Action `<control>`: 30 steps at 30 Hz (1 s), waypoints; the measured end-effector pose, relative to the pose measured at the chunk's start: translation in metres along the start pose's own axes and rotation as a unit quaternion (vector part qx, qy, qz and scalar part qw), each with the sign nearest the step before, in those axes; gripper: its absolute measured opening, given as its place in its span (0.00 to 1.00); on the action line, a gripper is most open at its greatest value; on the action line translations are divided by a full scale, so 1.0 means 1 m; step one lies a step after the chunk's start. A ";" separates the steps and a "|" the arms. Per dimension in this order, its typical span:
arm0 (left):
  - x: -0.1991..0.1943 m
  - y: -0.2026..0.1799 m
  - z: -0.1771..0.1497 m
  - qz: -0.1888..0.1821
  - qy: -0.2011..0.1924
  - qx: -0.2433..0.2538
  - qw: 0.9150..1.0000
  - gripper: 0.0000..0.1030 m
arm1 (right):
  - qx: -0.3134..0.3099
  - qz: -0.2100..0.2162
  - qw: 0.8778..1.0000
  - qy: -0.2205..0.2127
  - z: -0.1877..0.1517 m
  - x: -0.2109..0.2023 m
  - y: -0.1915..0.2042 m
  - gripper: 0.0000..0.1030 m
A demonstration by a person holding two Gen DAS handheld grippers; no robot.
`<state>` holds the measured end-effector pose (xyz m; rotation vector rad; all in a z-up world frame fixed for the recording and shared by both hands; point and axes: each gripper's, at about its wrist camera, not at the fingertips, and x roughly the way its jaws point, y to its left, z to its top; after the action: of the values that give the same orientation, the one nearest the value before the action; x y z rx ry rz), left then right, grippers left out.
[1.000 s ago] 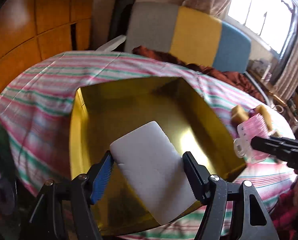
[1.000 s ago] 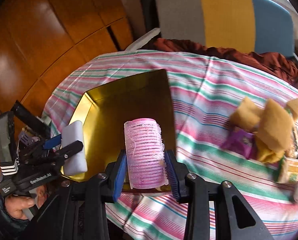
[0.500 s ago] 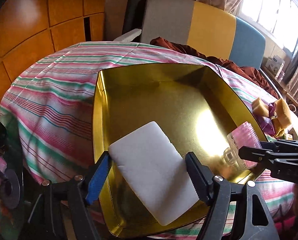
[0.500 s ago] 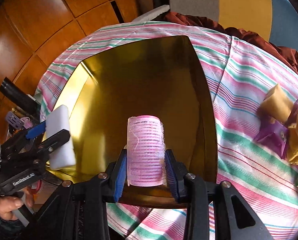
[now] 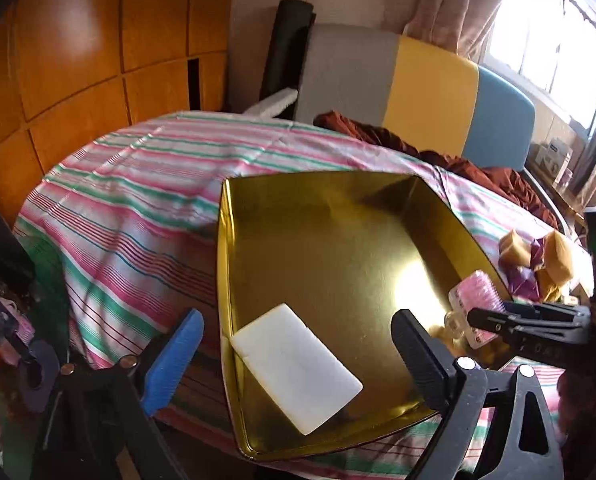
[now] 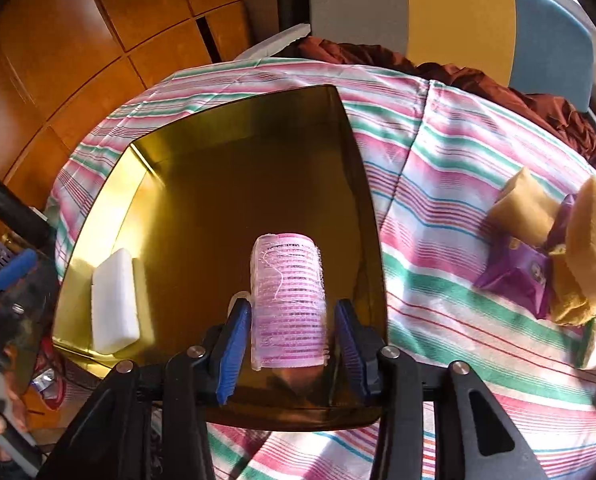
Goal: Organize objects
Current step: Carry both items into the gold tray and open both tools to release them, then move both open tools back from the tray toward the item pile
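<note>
We see the left gripper with its jaws spread wide and opening; the white sponge block lies free between them, flat on the floor of the gold tray at its near left corner. The right gripper has its jaws opening, a slight gap showing beside the pink hair roller, which stands in the tray by its near edge.

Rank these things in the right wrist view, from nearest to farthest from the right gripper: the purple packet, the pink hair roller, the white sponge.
1. Pink hair roller: between the opening jaws of the right gripper, in the gold tray.
2. White sponge: left, in the tray's near corner.
3. Purple packet: far right, on the striped cloth.
</note>
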<state>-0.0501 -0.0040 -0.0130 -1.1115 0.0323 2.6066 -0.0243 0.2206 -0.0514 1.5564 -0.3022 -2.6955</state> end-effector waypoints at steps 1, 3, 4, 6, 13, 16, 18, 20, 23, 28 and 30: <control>-0.003 0.000 0.001 0.003 -0.003 0.000 1.000 0.95 | -0.001 -0.001 1.000 -0.001 -0.001 0.000 0.000 0.44; -0.007 0.000 0.004 0.011 -0.008 -0.001 1.000 0.96 | -0.002 -0.002 1.000 -0.001 -0.003 -0.002 -0.001 0.46; -0.009 0.000 0.005 0.013 -0.011 -0.002 1.000 0.97 | -0.005 -0.004 1.000 -0.002 -0.004 -0.003 0.000 0.48; -0.013 0.000 0.008 0.018 -0.017 -0.003 1.000 0.99 | -0.014 -0.012 1.000 -0.004 -0.004 -0.002 0.006 0.52; -0.020 0.001 0.012 0.034 -0.018 -0.009 0.999 1.00 | -0.056 -0.046 0.997 -0.021 -0.011 -0.003 0.018 0.76; -0.021 0.001 0.012 0.038 -0.016 -0.010 0.999 1.00 | -0.050 -0.040 0.998 -0.024 -0.011 -0.005 0.015 0.76; -0.021 0.000 0.011 0.038 -0.015 -0.009 0.999 1.00 | -0.048 -0.038 0.998 -0.027 -0.011 -0.007 0.015 0.76; -0.021 -0.002 0.011 0.039 -0.014 -0.007 0.999 1.00 | -0.048 -0.040 0.998 -0.031 -0.013 -0.010 0.016 0.76; -0.021 -0.005 0.011 0.044 -0.015 -0.005 0.999 1.00 | -0.050 -0.047 0.996 -0.050 -0.016 -0.020 0.019 0.77; -0.021 -0.010 0.010 0.056 -0.014 0.000 0.998 1.00 | -0.063 -0.075 0.991 -0.094 -0.019 -0.037 0.024 0.77; -0.021 -0.013 0.010 0.058 -0.014 0.002 0.998 1.00 | -0.072 -0.093 0.985 -0.125 -0.021 -0.046 0.027 0.77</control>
<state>-0.0403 0.0041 0.0101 -1.1022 0.0996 2.7225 0.0150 0.1959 -0.0177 1.2690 0.0400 -2.9820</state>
